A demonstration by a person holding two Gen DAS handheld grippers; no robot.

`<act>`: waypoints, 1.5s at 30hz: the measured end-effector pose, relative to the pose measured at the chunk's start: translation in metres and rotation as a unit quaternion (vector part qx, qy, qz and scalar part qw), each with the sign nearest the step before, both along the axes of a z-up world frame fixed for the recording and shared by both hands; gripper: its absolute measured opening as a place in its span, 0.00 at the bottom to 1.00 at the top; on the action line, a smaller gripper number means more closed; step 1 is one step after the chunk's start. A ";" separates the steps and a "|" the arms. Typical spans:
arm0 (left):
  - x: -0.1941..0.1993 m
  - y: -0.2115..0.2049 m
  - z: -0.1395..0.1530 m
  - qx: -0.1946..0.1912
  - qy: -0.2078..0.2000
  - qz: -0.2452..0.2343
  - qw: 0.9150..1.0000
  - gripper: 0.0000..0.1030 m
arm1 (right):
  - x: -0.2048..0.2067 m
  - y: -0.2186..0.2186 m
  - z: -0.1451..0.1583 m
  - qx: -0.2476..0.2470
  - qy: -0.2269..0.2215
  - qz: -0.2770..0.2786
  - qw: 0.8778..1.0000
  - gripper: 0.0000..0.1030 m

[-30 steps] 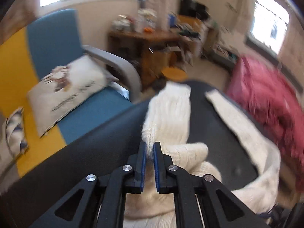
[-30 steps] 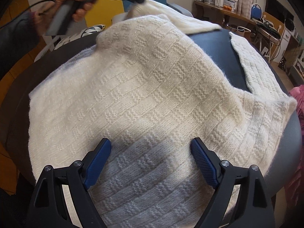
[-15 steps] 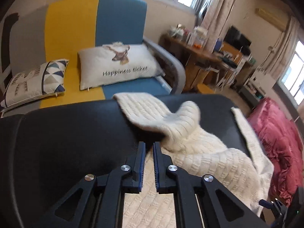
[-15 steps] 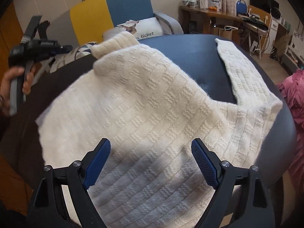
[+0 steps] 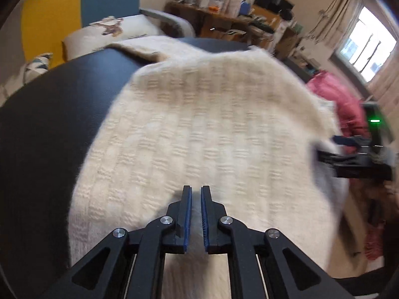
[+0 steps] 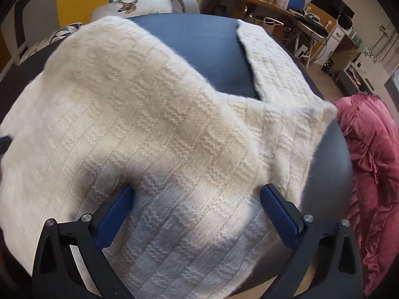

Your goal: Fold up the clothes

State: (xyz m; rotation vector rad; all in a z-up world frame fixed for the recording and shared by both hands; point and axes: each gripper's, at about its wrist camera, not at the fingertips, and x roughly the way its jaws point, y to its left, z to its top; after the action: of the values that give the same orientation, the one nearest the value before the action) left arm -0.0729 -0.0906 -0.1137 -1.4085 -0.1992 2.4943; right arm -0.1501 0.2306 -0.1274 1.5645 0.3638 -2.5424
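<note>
A cream knitted sweater [image 6: 154, 129] lies spread over a dark round table [image 6: 207, 39], its body covering most of the near half. One sleeve is folded across the body at the left; the other sleeve [image 6: 271, 59] lies flat toward the far right edge, not yet folded. That layout suggests a fold half done, with the body kept flat so the next fold lands square.

At the left, the left gripper [image 5: 196, 191] hovers low over the near part of the sweater [image 5: 199, 124], its blue-padded jaws drawn nearly together. Whether a thin fold of knit is caught between them cannot be told from this view.

At the right, the right gripper [image 6: 197, 199] points steeply down at the sweater's near edge. Its jaws are opening and stand wide apart, the knit lying beneath and between them, with neither pad pinching it.

A red cloth [image 6: 369, 164] lies beyond the table's right edge.
</note>
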 end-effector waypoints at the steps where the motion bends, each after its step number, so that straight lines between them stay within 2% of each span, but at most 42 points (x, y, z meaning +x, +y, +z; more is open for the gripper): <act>1: -0.001 0.003 0.014 -0.010 0.019 -0.006 1.000 0.06 | 0.001 0.004 0.005 0.001 0.006 -0.010 1.000 0.99; 2: -0.010 0.002 0.030 -0.023 0.043 -0.007 0.999 0.06 | 0.002 0.008 0.012 -0.002 0.014 -0.019 1.000 0.98; 5: -0.048 -0.016 0.075 -0.048 0.105 -0.004 0.993 0.06 | 0.021 0.009 0.040 -0.087 0.036 -0.005 0.996 0.98; 8: -0.108 -0.032 0.103 -0.083 0.127 -0.013 0.988 0.09 | 0.036 -0.009 0.047 -0.143 0.040 0.039 0.988 0.98; 9: -0.134 -0.039 0.102 -0.075 0.108 -0.014 0.991 0.15 | 0.040 -0.015 0.047 -0.156 0.038 0.052 0.986 0.98; 11: -0.189 -0.056 0.092 -0.028 0.043 -0.017 0.999 0.17 | 0.042 -0.027 0.041 -0.168 0.035 0.063 0.983 0.98; 12: -0.215 -0.066 0.077 0.010 -0.006 -0.010 1.000 0.18 | 0.039 -0.029 0.037 -0.171 0.032 0.063 0.983 0.98; 13: -0.240 -0.077 0.056 0.058 -0.066 0.002 0.996 0.18 | 0.035 -0.031 0.033 -0.174 0.030 0.062 0.982 0.98; 14: -0.257 -0.087 0.037 0.087 -0.102 0.021 0.991 0.17 | 0.031 -0.033 0.029 -0.177 0.027 0.061 0.982 0.98; 16: -0.276 -0.104 0.006 0.123 -0.140 0.054 0.981 0.15 | 0.027 -0.035 0.021 -0.181 0.023 0.061 0.981 0.98; 18: -0.271 -0.111 -0.018 0.165 -0.161 0.074 0.970 0.15 | 0.024 -0.036 0.015 -0.185 0.019 0.061 0.981 0.98; 24: -0.283 -0.124 -0.054 0.230 -0.167 0.128 0.950 0.17 | 0.017 -0.035 0.005 -0.174 0.023 0.067 0.982 0.98; 25: -0.286 -0.123 -0.058 0.235 -0.168 0.135 0.948 0.17 | 0.016 -0.034 0.004 -0.174 0.024 0.066 0.982 0.98; 29: -0.294 -0.115 -0.063 0.232 -0.159 0.140 0.949 0.18 | 0.014 -0.032 0.002 -0.179 0.024 0.062 0.982 0.98; 31: -0.298 -0.118 -0.065 0.247 -0.160 0.149 0.944 0.18 | 0.013 -0.032 0.003 -0.187 0.022 0.063 0.980 0.98; 34: -0.298 -0.124 -0.073 0.277 -0.157 0.183 0.930 0.17 | 0.008 -0.043 0.015 -0.187 0.036 0.077 0.979 0.98; 35: -0.296 -0.121 -0.072 0.263 -0.147 0.188 0.935 0.06 | 0.005 -0.049 0.020 -0.188 0.044 0.087 0.977 0.98; 36: -0.295 -0.115 -0.068 0.233 -0.133 0.190 0.945 0.04 | 0.002 -0.057 0.024 -0.189 0.050 0.101 0.976 0.98; 37: -0.293 -0.110 -0.065 0.203 -0.118 0.190 0.953 0.04 | -0.002 -0.065 0.020 -0.169 0.042 0.109 0.979 0.98; 39: -0.285 -0.098 -0.058 0.160 -0.098 0.190 0.964 0.03 | -0.011 -0.082 0.011 -0.130 0.025 0.127 0.983 0.98; 43: -0.245 -0.109 -0.041 0.168 -0.052 0.208 0.962 0.03 | -0.027 -0.103 -0.012 -0.050 -0.011 0.142 0.988 0.98; 45: -0.220 -0.112 -0.035 0.176 -0.035 0.219 0.959 0.03 | -0.033 -0.095 -0.020 -0.050 -0.015 0.138 0.989 1.00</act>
State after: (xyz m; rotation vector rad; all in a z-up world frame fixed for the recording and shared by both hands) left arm -0.2928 -0.2026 -0.1491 -1.4158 -1.0166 2.5564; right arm -0.1833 0.1359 -0.1478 1.4075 0.4102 -2.2887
